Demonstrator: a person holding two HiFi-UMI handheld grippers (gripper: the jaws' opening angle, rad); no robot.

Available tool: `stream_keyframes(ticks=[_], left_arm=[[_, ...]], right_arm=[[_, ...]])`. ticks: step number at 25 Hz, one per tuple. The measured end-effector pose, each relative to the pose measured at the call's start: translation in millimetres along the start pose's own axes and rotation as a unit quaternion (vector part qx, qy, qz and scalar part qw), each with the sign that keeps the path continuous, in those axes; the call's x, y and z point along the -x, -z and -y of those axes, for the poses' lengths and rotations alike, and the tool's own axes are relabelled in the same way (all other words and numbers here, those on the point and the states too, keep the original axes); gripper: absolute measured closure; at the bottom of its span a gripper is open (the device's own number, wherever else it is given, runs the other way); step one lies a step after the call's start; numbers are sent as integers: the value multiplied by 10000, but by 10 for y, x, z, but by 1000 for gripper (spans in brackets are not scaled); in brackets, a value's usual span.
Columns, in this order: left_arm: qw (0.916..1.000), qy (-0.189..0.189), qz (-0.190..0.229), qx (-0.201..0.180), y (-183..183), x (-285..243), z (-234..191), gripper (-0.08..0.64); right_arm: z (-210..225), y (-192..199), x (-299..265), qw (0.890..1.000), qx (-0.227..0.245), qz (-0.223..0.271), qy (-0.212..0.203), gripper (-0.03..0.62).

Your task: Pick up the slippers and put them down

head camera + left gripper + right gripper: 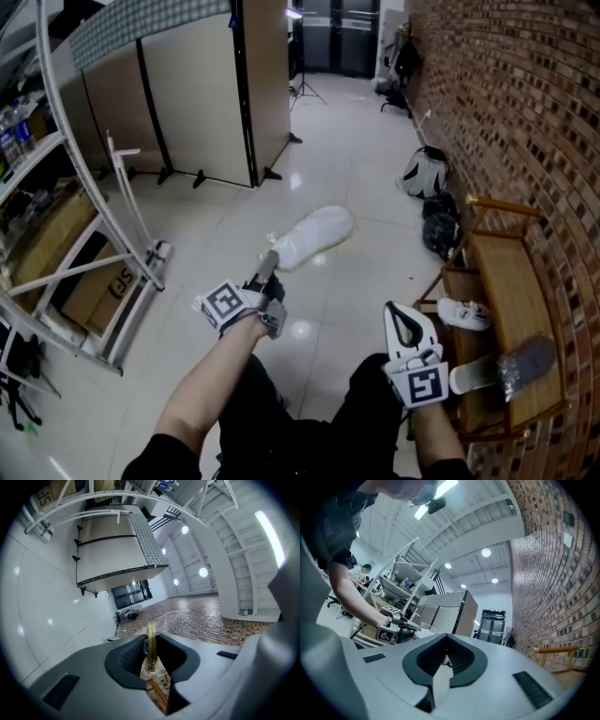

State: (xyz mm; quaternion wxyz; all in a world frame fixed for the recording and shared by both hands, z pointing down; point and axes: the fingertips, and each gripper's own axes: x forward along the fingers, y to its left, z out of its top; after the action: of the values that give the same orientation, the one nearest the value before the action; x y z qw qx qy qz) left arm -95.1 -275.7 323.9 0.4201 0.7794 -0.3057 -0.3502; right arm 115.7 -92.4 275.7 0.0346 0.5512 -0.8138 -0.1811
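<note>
A pale slipper (314, 236) wrapped in clear plastic hangs out over the white floor, held by its near edge. My left gripper (269, 266) is shut on that edge. In the left gripper view the jaws (150, 642) pinch a thin yellowish rim of the slipper (151, 634) and its wrap. My right gripper (401, 315) is lower right, beside the wooden rack (514, 286), with its jaws together and nothing between them (446, 657). On the rack lie a white slipper (463, 313) and a grey wrapped slipper (525, 362).
A brick wall (525, 112) runs down the right, with two bags (427, 173) on the floor against it. Beige folding screens (206, 84) stand at the back left. A white metal frame (94, 234) and a cardboard box (94, 292) are at the left.
</note>
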Motion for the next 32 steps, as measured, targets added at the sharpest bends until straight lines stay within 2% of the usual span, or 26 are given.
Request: stream_keyframes(ticks=[2,7,12,17,21,25,27,29,32], left_arm=[[9998,-150,106,-118,-5,-8,-156,503],[9984,-488,19,-288,149,73,-582,503],[9990,-435,103,26,229,80,-1010,503],[9974,-662,142,238,304,89,-1640,503],[9936,-1006,237,450,367,114,-2259,503],[9925,-1137,-60,439,617,58,-2801,503],[9918,-1129,-114,583,760,58,-3004,503],[9883,-1280,37,829,892,125,-3245,503],[9777,-1680,372,1204,1115,324,-3643,505]], right_arm=[[76,128,-136,10000,-42,2,-24,582],[135,668,-521,9986,-329,-393,-122,583],[135,1100,-947,9958,-639,-653,-95,582],[53,1567,-1233,9919,-908,-891,-49,582],[-132,1900,-1487,9903,-748,-1157,-183,581],[-155,2216,-1704,9875,-852,-1301,-242,583],[-113,2367,-1784,9848,-1015,-1405,-147,581],[-92,2535,-1841,9800,-1185,-1598,-89,583],[-109,2753,-1886,9727,-1464,-1797,-84,581]])
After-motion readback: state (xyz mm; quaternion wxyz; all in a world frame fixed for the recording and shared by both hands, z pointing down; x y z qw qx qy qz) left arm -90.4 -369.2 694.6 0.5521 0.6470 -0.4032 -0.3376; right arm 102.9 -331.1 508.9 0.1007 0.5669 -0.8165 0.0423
